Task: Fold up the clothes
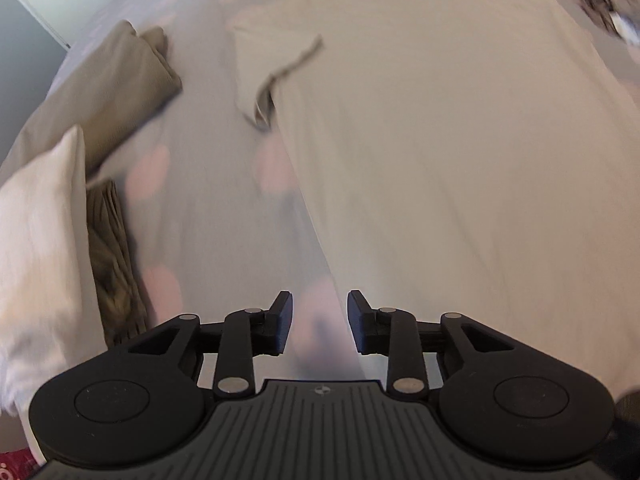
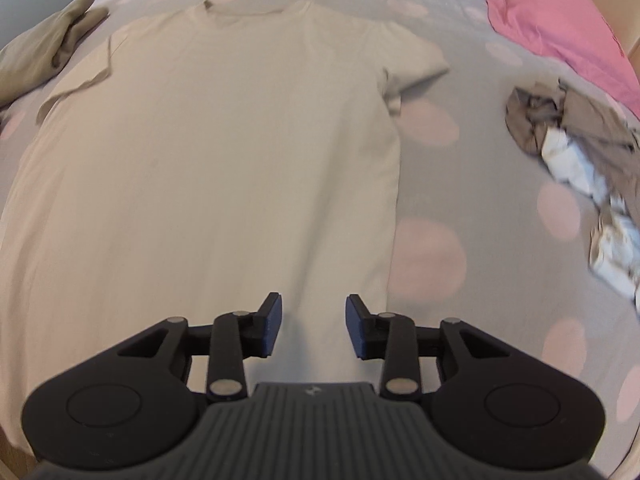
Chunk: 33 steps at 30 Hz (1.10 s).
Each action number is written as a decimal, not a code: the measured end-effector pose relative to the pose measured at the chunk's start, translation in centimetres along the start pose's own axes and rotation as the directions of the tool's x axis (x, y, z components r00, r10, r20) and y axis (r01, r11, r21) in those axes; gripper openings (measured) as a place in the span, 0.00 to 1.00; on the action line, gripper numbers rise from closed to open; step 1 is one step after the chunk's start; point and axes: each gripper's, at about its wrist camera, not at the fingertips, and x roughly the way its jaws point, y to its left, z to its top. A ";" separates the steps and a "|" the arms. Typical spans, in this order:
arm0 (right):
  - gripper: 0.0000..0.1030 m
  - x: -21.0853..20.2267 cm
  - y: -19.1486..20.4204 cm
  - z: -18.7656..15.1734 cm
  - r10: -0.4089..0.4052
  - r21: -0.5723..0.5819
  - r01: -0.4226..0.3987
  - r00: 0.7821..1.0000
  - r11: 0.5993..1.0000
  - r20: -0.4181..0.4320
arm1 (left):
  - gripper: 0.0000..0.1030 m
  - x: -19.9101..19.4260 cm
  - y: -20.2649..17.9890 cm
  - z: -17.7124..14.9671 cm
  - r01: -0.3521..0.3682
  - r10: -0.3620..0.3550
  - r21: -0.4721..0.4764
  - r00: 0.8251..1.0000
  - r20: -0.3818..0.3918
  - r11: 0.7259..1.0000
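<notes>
The bed sheet (image 2: pixel 460 152), grey with pale pink dots, covered the whole work surface. A beige T-shirt (image 2: pixel 224 152) lay spread flat on it. Its long axis ran away from both cameras: collar (image 2: pixel 244 14) at the far end, hem at the near end below the grippers. The sleeves pointed out to either side.

The right wrist view showed the full width of the shirt, with the right sleeve (image 2: pixel 416 64) lying flat on the sheet. Only this view showed a pink pillow (image 2: pixel 552 20) at the far right, and most of a crumpled pile (image 2: pixel 580 152) of brown and white garments, well apart from the shirt.

The left wrist view showed the shirt's left edge and the left sleeve (image 1: pixel 272 68), partly turned over on itself. Only this view showed a white pillow (image 1: pixel 40 248) at the near left and a pleated brown cloth (image 1: pixel 112 264) just beside it. A folded tan garment (image 1: pixel 120 80) lay left of the shirt, apart from it; the right view caught only its far end.

The left gripper (image 1: pixel 319 324) was released, fingers spread, empty, over the sheet beside the shirt's left edge. The right gripper (image 2: pixel 313 326) was likewise released and empty, over the shirt's lower part near its right edge. Contact with the fabric could not be told.
</notes>
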 end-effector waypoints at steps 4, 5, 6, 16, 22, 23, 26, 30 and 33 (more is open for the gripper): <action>0.39 -0.7 0.3 -3.5 -0.016 0.010 0.017 1.000 1.000 -0.015 | 0.27 -1.3 -1.0 -4.4 0.061 -0.064 -0.047 0.996 -0.069 0.997; 0.39 -0.9 0.4 -4.2 -0.023 0.011 0.023 1.000 1.000 -0.016 | 0.27 -1.5 -1.2 -5.3 0.077 -0.081 -0.060 0.994 -0.079 0.995; 0.39 -1.1 0.7 -4.6 -0.024 0.008 0.025 1.000 1.000 -0.012 | 0.27 -1.8 -1.5 -6.2 0.085 -0.091 -0.073 0.992 -0.086 0.994; 0.40 -2.9 3.5 -6.5 -0.012 -0.039 0.015 0.999 0.999 0.052 | 0.28 -1.1 -2.8 -10.8 0.145 -0.185 -0.255 0.973 -0.140 0.956; 0.40 -2.9 4.1 -7.0 -0.028 -0.049 0.031 0.998 0.998 0.062 | 0.28 0.1 -2.4 -11.2 0.170 -0.233 -0.353 0.962 -0.143 0.920; 0.40 -2.9 4.0 -7.0 -0.032 -0.048 0.035 0.998 0.998 0.062 | 0.28 0.2 -2.4 -11.1 0.177 -0.240 -0.359 0.961 -0.138 0.916; 0.40 -2.8 3.9 -7.0 -0.046 -0.041 0.048 0.997 0.998 0.062 | 0.28 0.2 -2.7 -11.1 0.185 -0.250 -0.368 0.959 -0.136 0.911; 0.40 -2.7 3.9 -6.8 -0.050 -0.036 0.053 0.997 0.998 0.066 | 0.28 0.7 -2.7 -11.2 0.182 -0.251 -0.379 0.957 -0.142 0.907; 0.40 -2.6 4.0 -6.8 -0.050 -0.039 0.053 0.996 0.998 0.068 | 0.28 1.1 -2.8 -11.2 0.183 -0.263 -0.414 0.954 -0.146 0.892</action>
